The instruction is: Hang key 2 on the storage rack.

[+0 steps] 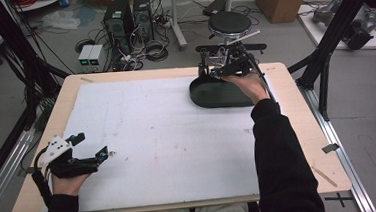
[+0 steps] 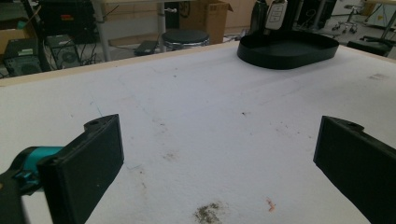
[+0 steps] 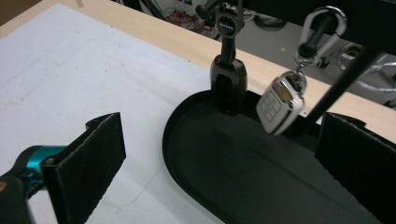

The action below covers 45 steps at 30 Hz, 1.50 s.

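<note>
Cables and computer towers crowd the floor beyond my white-covered wooden table (image 1: 143,139), where a black oval plastic tray (image 1: 215,96) sits at the far right with a silver car key fob (image 3: 279,103) and a black key fob (image 3: 229,81) hanging over it. My right gripper (image 3: 219,154) hovers over the tray with jaws spread wide and empty, and my left gripper (image 1: 91,147) rests open near the front left. I judge that closing in carelessly could set the dangling fobs swinging or nudge the tray.

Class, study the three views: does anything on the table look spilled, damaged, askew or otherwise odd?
Only minor things. The white mat is soiled: a dark crumbly smudge and an orange fleck lie in front of the open left gripper. On the black tray, the silver key fob hangs tilted, while the dark fob hangs straight.
</note>
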Available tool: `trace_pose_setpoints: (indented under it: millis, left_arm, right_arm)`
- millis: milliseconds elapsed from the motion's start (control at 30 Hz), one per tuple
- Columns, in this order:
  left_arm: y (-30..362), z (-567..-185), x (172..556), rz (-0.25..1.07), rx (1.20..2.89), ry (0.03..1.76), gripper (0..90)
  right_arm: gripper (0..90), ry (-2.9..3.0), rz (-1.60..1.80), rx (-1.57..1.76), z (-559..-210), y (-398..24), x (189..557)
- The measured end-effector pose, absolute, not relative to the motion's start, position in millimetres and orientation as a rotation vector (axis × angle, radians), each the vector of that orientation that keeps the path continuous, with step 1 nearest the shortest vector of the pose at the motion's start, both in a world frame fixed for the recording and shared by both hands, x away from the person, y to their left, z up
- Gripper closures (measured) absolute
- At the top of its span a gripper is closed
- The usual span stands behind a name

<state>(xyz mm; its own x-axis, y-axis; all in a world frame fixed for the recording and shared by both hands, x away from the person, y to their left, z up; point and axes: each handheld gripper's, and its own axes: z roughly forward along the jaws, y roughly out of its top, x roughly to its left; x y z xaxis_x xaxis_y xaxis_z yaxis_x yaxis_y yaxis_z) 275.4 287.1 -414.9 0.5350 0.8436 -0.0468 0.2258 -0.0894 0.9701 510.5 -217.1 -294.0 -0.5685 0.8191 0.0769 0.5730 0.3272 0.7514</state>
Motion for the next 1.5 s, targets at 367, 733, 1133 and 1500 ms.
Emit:
trace_pose_setpoints:
  millis: [367, 733, 1133, 1500]
  left_arm:
    - [286.2, -414.8, 274.7, 0.666, 1.624, 0.931, 2.0]
    - [285.3, -415.0, 273.6, 0.664, 1.629, 0.934, 2.0]
    - [283.9, -416.3, 271.7, 0.654, 1.651, 0.935, 2.0]
    - [283.0, -416.6, 269.7, 0.643, 1.656, 0.940, 2.0]
  right_arm:
    - [0.9, 2.245, 1.133, 1.213, -305.6, -239.1, 480.4]
    - [0.9, 2.167, 1.202, 1.207, -316.2, -265.4, 445.7]
    - [0.9, 2.120, 1.257, 1.171, -331.1, -281.3, 411.9]
    - [0.9, 2.113, 1.279, 1.169, -350.7, -290.8, 394.5]
